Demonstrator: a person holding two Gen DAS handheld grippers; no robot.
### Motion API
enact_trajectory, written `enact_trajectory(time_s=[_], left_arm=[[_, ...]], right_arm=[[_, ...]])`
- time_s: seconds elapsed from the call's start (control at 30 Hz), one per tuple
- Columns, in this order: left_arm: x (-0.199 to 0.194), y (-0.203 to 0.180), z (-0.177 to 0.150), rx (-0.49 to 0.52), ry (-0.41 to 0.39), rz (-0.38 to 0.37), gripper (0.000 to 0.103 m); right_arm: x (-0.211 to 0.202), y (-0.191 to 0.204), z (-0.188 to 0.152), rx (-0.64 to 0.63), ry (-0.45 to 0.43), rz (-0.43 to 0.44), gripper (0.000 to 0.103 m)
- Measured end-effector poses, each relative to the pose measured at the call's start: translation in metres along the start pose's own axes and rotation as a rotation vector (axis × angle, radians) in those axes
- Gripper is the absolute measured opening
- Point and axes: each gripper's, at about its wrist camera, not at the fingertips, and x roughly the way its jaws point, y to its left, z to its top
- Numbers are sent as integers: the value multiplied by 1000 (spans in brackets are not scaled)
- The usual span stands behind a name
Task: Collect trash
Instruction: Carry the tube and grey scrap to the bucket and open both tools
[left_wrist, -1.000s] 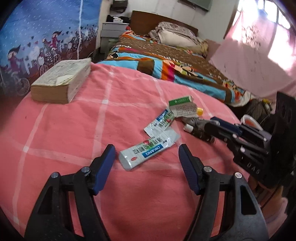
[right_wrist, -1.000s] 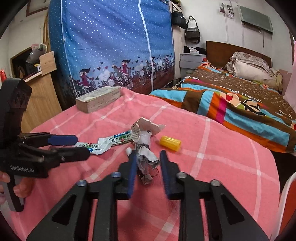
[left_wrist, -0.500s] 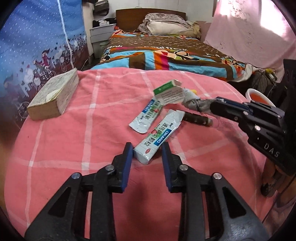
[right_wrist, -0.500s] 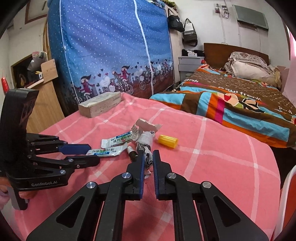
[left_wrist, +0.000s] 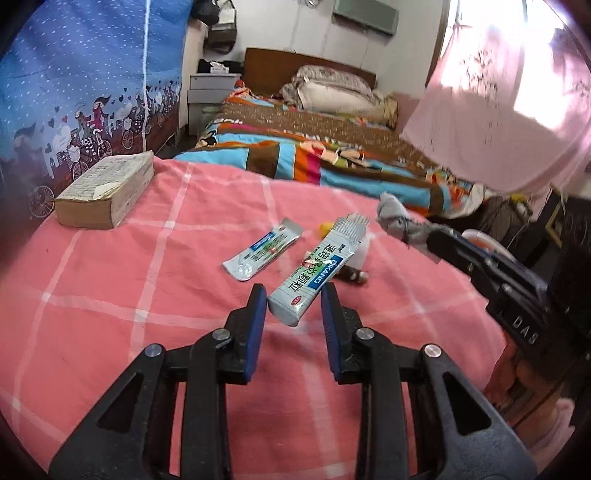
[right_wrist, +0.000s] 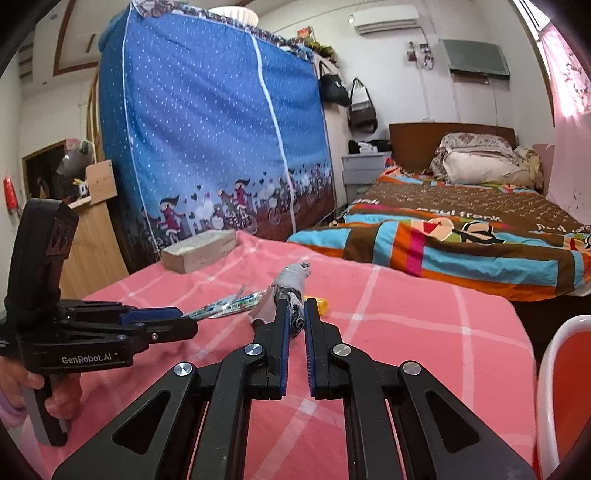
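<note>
On the pink checked table cover (left_wrist: 110, 280), my left gripper (left_wrist: 293, 299) is shut on the near end of a pale green DIKANG sachet (left_wrist: 317, 269), which is lifted off the cover. My right gripper (right_wrist: 294, 314) is shut on a crumpled grey wad of paper (right_wrist: 291, 284) and holds it above the table; the wad also shows in the left wrist view (left_wrist: 399, 221). A second sachet (left_wrist: 262, 249), a small brown item (left_wrist: 352, 275) and a yellow cap (right_wrist: 320, 305) lie on the cover.
A thick old book (left_wrist: 107, 188) lies at the table's far left. A bed with a striped quilt (left_wrist: 332, 162) stands beyond the table. A red and white bin rim (right_wrist: 565, 387) is at the right. A blue fabric wardrobe (right_wrist: 207, 147) stands on the left.
Both grippers have risen from the table. The left one lifted the DIKANG sachet and the right one lifted the grey wad clear of the other trash.
</note>
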Motion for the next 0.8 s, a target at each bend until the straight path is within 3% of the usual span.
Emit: enact_trajectory(time_s=[0.23, 0.47, 0.67, 0.8], left_arm=[[-4, -14, 2, -43, -63, -32, 33], [-16, -42, 8, -41, -180, -50, 33], [-29, -82, 21, 24, -299, -75, 33], [-34, -112, 27, 79, -352, -106, 33]], right_arm=[[-23, 1, 3, -64, -58, -79, 6], [-63, -11, 9, -63, -242, -110, 6], [-100, -22, 12, -49, -407, -188, 6], [-120, -38, 14, -21, -469, -244, 6]])
